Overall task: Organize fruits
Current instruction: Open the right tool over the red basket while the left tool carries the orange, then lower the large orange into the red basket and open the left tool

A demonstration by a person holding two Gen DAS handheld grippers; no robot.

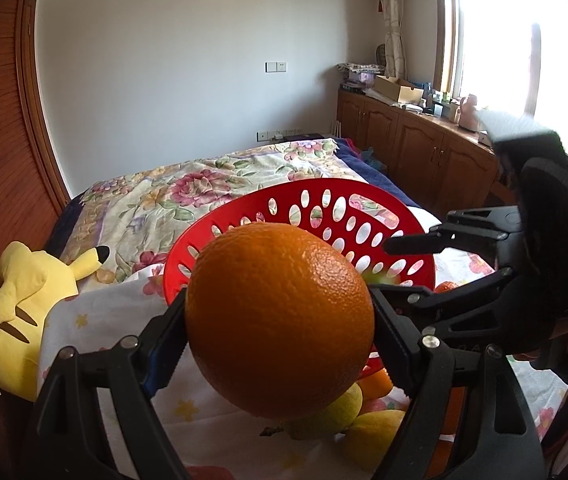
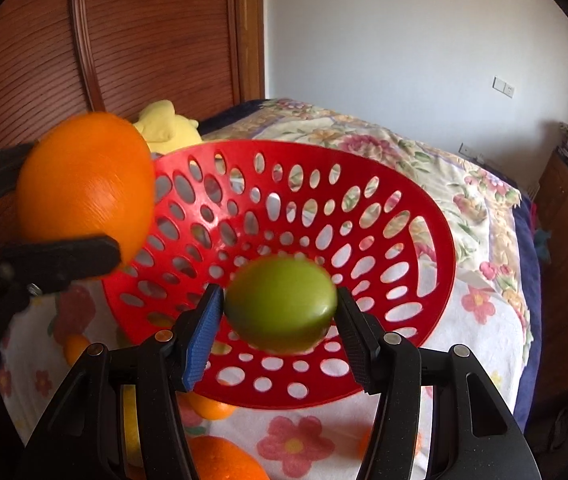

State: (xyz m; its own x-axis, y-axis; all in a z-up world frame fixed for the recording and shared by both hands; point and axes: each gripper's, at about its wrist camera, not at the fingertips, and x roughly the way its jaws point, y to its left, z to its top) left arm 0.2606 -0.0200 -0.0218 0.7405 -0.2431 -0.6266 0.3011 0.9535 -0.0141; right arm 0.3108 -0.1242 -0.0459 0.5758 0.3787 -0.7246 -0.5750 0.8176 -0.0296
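**Fruit held over one red basket**

Orange (image 1: 280, 318) sits clamped in the left gripper (image 1: 280, 332); a green fruit (image 2: 281, 303), long axis lying across the fingers, is pinched by the right gripper (image 2: 280, 312). Both hang before the single tilted red basket (image 2: 424, 216), its open side facing the right camera. At least four more fruits lie on the floral bedspread (image 2: 404, 152) beneath.

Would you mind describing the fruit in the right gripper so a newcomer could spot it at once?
Start at the bed with the floral quilt, where a perforated red plastic basket is tipped up. In front of its bowl, the right gripper pinches a smooth, round green fruit. It is the only green fruit held; the left gripper carries a large pebbly orange.
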